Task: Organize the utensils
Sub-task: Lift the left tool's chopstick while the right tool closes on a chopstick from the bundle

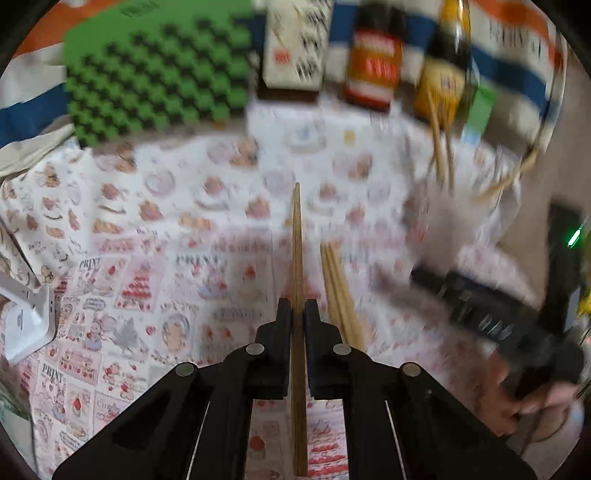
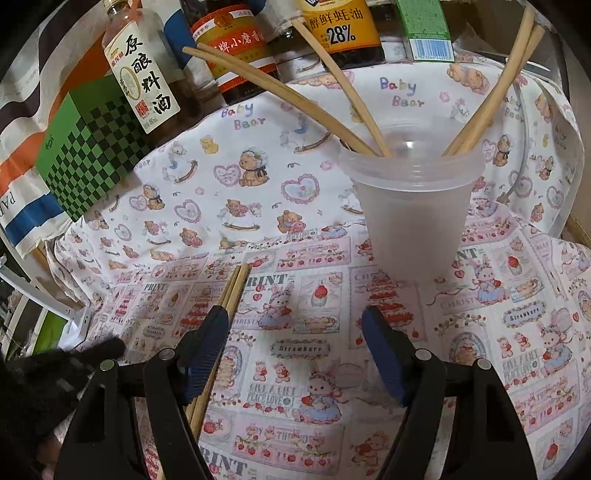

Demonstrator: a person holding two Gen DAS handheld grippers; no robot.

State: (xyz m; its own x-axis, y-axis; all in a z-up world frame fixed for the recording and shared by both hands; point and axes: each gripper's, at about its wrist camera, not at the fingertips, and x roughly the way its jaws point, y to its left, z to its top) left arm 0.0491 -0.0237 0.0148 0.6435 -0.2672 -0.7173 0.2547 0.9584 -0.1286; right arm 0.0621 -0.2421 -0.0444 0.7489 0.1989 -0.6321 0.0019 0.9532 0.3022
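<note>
My left gripper [image 1: 297, 308] is shut on a single wooden chopstick [image 1: 296, 236] that points forward above the patterned cloth. A few loose chopsticks [image 1: 340, 291] lie on the cloth just right of it; they also show in the right wrist view [image 2: 232, 291], partly under my left finger there. My right gripper [image 2: 295, 317] is open and empty, low over the cloth. A frosted plastic cup [image 2: 413, 206] stands ahead of it, holding several chopsticks [image 2: 354, 92]. The cup is blurred in the left wrist view [image 1: 450, 206].
Sauce bottles [image 2: 236, 51] and a cooking wine bottle [image 2: 140, 70] line the back. A green checkered box [image 2: 85, 147] stands at back left, a small green carton [image 2: 428, 29] at back right. The right gripper and hand [image 1: 509, 332] show at right.
</note>
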